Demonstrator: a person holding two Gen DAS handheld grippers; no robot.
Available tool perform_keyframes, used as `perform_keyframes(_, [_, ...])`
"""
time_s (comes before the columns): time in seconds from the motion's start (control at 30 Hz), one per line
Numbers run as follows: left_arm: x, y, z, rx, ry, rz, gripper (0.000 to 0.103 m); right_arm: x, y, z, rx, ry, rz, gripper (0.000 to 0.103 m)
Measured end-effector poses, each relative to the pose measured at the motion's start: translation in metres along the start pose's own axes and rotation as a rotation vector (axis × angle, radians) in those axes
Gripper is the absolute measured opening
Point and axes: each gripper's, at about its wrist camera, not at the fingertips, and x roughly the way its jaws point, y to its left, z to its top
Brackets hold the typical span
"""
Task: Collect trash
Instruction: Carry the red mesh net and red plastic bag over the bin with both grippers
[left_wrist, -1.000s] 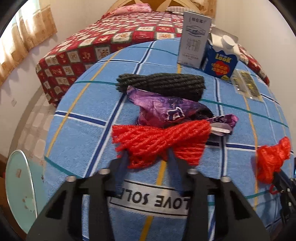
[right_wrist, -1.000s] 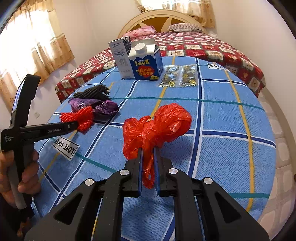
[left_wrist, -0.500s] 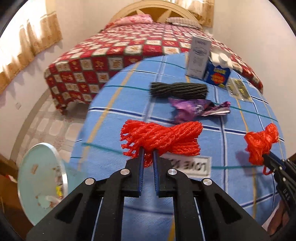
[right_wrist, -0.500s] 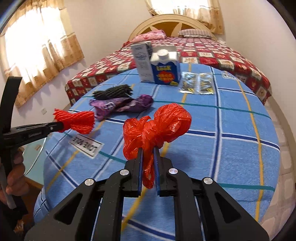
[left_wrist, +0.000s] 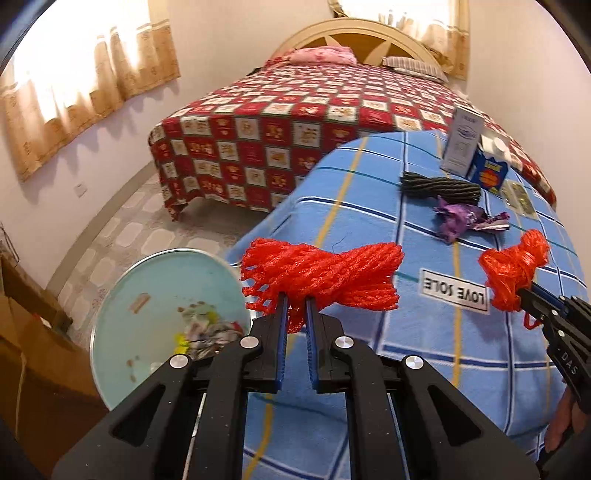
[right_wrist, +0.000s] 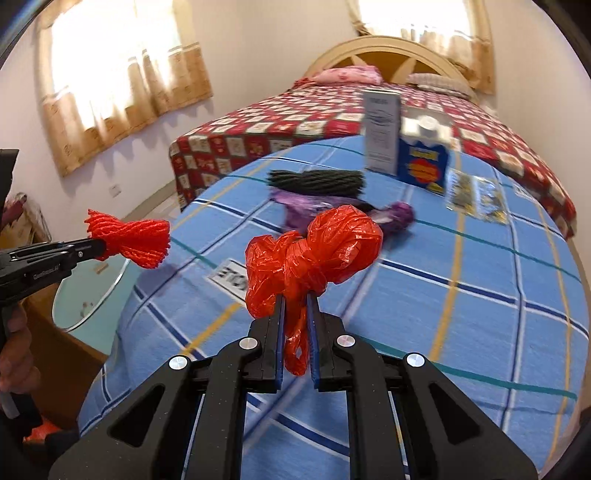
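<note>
My left gripper (left_wrist: 295, 302) is shut on a red foam net (left_wrist: 325, 275), which hangs in the air over the table's left edge. A pale green trash bin (left_wrist: 147, 284) with scraps inside stands on the floor just left of it. My right gripper (right_wrist: 295, 301) is shut on a knotted red plastic bag (right_wrist: 325, 251), lifted above the blue checked tablecloth (right_wrist: 461, 314). In the right wrist view the left gripper (right_wrist: 98, 247) with the red net (right_wrist: 135, 236) shows at the left. A black foam net (left_wrist: 439, 186) and a purple wrapper (left_wrist: 461, 218) lie on the table.
A white carton (right_wrist: 380, 129), a blue milk carton (right_wrist: 424, 162) and two foil packets (right_wrist: 476, 194) stand at the table's far side. A bed (left_wrist: 295, 122) with a red checked cover lies beyond. A cardboard box (left_wrist: 40, 354) sits beside the bin. A hand (right_wrist: 16, 354) holds the left gripper.
The left gripper closed on the red net, lifted it off the table and carried it left toward the bin. The right gripper moved left with the red bag.
</note>
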Motion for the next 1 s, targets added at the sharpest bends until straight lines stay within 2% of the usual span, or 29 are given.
perform_keyframes(0.5, [-0.013,0.052,-0.012,-0.056,-0.026,0.095,0.009,0.037,0.073,0.034,-0.167,-0.028,0.063,0.011])
perform_keyframes(1.0, [-0.017,0.095,-0.023,-0.106,-0.020,0.172,0.009,0.057,0.130,0.049,-0.288,-0.058,0.125,0.011])
